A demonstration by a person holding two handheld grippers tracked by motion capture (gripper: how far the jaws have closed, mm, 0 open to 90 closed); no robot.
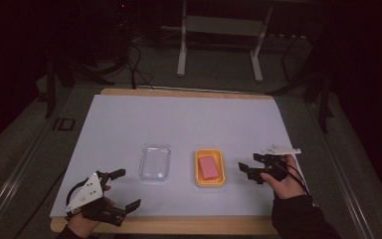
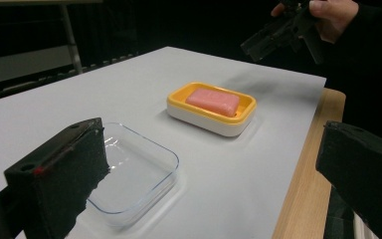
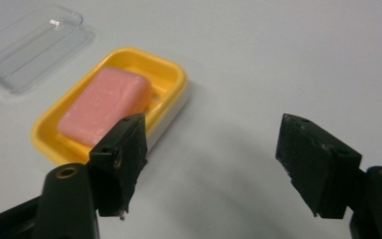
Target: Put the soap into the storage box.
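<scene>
A pink soap bar (image 1: 208, 167) lies in a yellow soap dish (image 1: 198, 169) with a white base, right of the table's middle. To its left a clear plastic lid (image 1: 155, 162) rests flat on the white sheet. My right gripper (image 1: 247, 166) hovers just right of the dish, open and holding nothing. In the right gripper view the soap (image 3: 107, 104) and dish (image 3: 174, 74) sit beyond my left jaw, with the lid (image 3: 30, 45) farther off. My left gripper (image 1: 126, 189) is open near the front edge, below and left of the lid (image 2: 139, 169). The dish (image 2: 219, 124) lies farther ahead.
A white sheet (image 1: 189, 119) covers the wooden table, whose front edge (image 1: 179, 225) shows bare wood. Behind the table stand a white frame leg (image 1: 181, 55) and dark cables (image 1: 137, 69) on a grey floor. The other hand and its gripper (image 2: 278, 35) appear in the left gripper view.
</scene>
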